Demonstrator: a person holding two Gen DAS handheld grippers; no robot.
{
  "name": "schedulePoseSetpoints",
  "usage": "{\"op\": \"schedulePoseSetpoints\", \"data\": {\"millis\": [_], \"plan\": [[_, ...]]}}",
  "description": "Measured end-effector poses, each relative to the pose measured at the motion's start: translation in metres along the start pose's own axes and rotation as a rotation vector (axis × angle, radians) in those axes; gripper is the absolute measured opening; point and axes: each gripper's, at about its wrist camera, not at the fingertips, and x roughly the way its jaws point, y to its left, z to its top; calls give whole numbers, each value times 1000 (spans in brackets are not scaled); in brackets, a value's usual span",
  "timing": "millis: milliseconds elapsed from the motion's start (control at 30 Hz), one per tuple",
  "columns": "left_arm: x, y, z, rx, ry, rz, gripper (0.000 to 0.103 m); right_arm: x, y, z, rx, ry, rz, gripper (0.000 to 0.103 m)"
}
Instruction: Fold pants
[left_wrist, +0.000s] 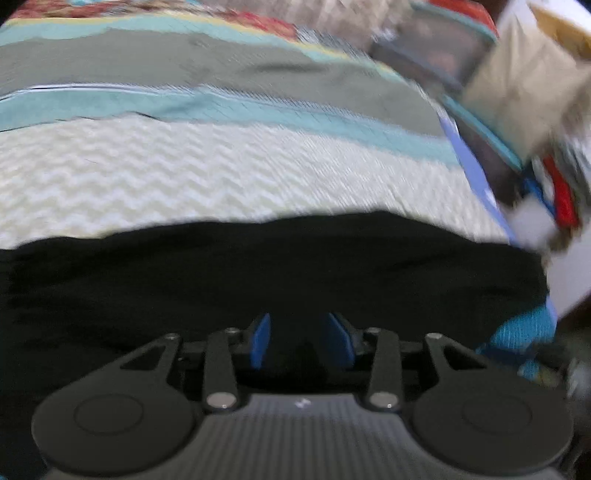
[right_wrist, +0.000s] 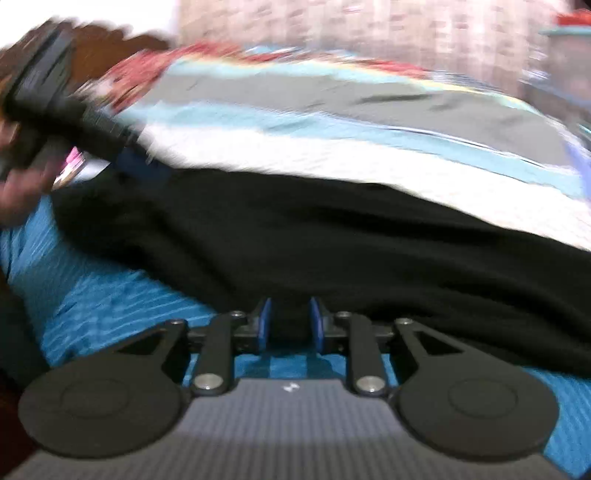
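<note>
A bed (left_wrist: 258, 173) fills both views, spread with a cover in bands: cream zigzag weave, teal (left_wrist: 280, 114), grey-green (left_wrist: 221, 66), and a red patterned border (right_wrist: 147, 70) along the far edge. Bright blue ribbed fabric (right_wrist: 103, 295) lies at the near edge. Behind the bed stands a pale, mottled wall (right_wrist: 369, 33). Off the right edge sits a blurred clutter of boxes (left_wrist: 528, 85). The light is soft and even.
</note>
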Motion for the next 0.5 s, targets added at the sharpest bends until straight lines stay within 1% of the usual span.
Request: {"op": "schedulePoseSetpoints", "data": {"millis": [67, 133, 200, 267, 300, 333, 400, 467, 500], "plan": [[21, -9, -4, 16, 51, -3, 36, -13, -35, -4, 91, -22, -105, 26], [37, -14, -9, 26, 91, 28, 36, -27, -71, -7, 173, -43, -232, 26], [43, -16, -12, 39, 93, 47, 38, -37, -113, -1, 230, -62, -356, 27], [42, -19, -10, 45, 96, 53, 41, -38, -151, 12, 258, -76, -451, 35], [42, -20, -9, 43, 98, 57, 41, -37, -170, 19, 273, -83, -482, 45], [43, -22, -8, 40, 103, 63, 41, -34, -189, 24, 291, -83, -497, 56], [45, -24, -5, 35, 110, 76, 41, -22, -227, 36, 350, -56, -511, 63], [45, -27, -2, 34, 113, 90, 41, -2, -256, 46, 411, -16, -494, 64], [46, -29, 0, 33, 115, 93, 41, 8, -269, 45, 449, 13, -463, 63]]}}
